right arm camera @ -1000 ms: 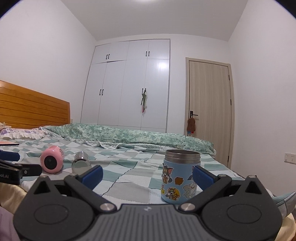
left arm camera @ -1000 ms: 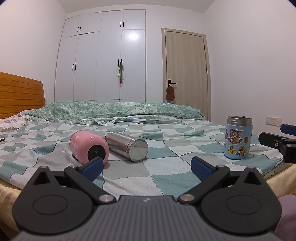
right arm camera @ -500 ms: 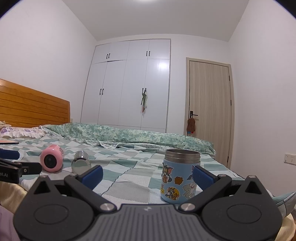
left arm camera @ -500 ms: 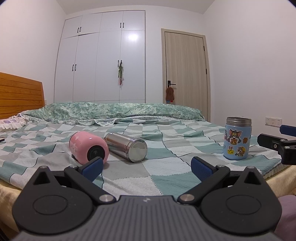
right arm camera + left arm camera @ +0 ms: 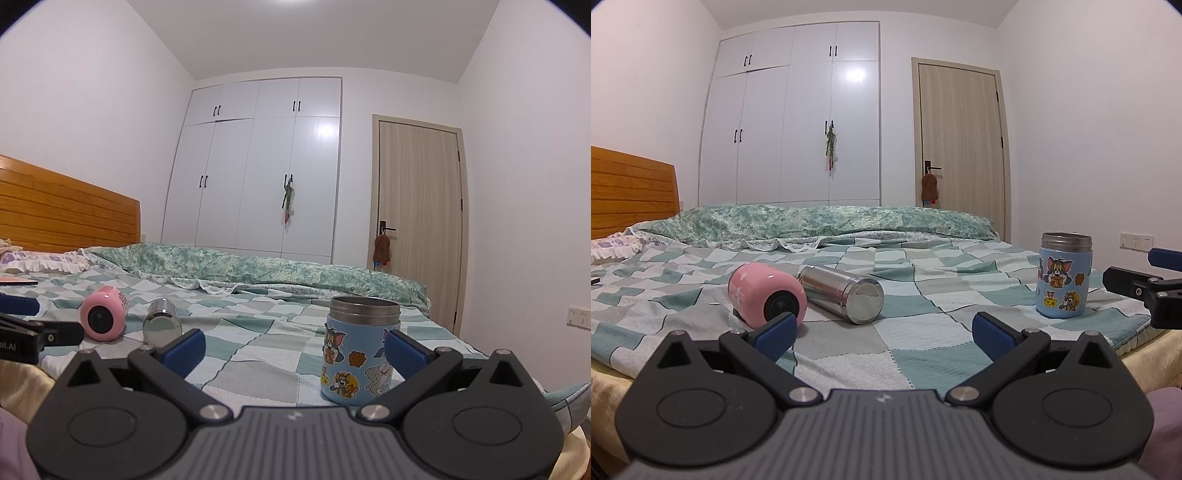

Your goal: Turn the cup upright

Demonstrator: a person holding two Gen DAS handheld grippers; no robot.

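Note:
A pink cup [image 5: 764, 293] lies on its side on the checkered bed cover, its base toward me. A steel cup [image 5: 842, 293] lies on its side next to it. A blue cartoon cup [image 5: 1063, 280] stands upright at the right. My left gripper [image 5: 882, 330] is open and empty, short of the lying cups. My right gripper [image 5: 293, 349] is open and empty, with the blue cup [image 5: 358, 354] just beyond its right finger. The pink cup [image 5: 103, 317] and the steel cup [image 5: 162, 323] show at the left in the right wrist view.
The bed cover [image 5: 923, 332] reaches the near edge of the bed. A folded green quilt [image 5: 820, 221] lies along the far side. A wooden headboard [image 5: 628, 195] is at the left. The right gripper's finger [image 5: 1145, 291] shows at the right edge.
Both grippers have drifted slightly; the cups have not moved. Both grippers stay open.

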